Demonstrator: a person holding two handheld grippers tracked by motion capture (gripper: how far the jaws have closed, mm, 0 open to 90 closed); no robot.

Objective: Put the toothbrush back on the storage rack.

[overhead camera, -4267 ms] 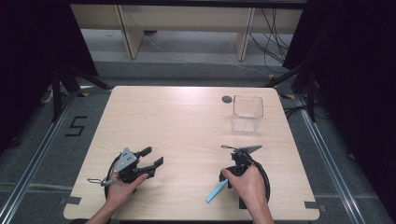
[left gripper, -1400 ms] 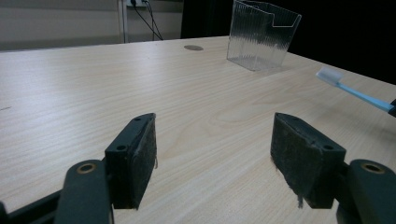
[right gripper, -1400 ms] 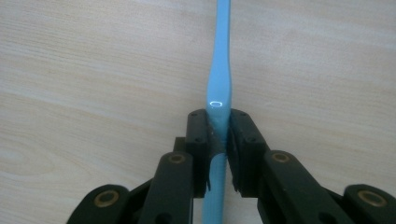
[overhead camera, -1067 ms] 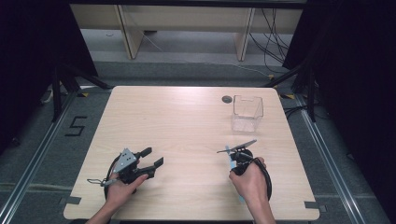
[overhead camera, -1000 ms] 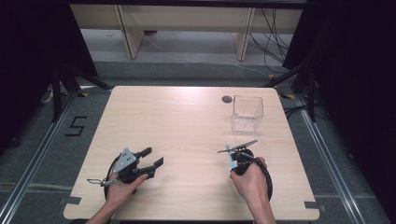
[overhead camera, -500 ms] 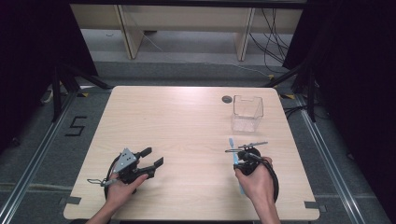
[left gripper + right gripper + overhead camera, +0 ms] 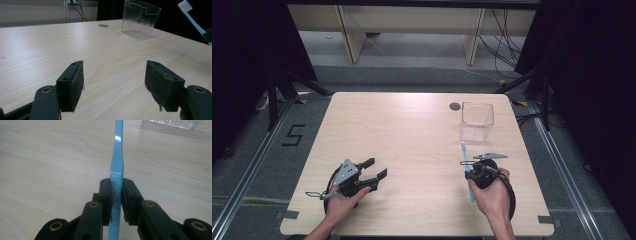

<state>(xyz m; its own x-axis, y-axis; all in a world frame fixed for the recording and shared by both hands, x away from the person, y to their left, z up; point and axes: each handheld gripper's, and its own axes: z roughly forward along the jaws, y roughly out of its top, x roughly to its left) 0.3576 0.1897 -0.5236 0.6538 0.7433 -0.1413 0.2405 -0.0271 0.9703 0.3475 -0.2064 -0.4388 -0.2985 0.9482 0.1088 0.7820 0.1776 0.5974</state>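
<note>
While the right gripper (image 7: 116,195) stays clamped on the blue toothbrush (image 7: 466,161) near the clear box (image 7: 477,121), tip its head squarely over the box rim, left gripper (image 7: 120,85) resting apart.

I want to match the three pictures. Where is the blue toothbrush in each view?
High view: the blue toothbrush lies lower right, clamped in the right gripper, head toward the clear box.
Left gripper view: its white head is at the top right corner.
Right gripper view: its handle rises up the centre between the jaws.
Shared landmark: the clear box.
</note>
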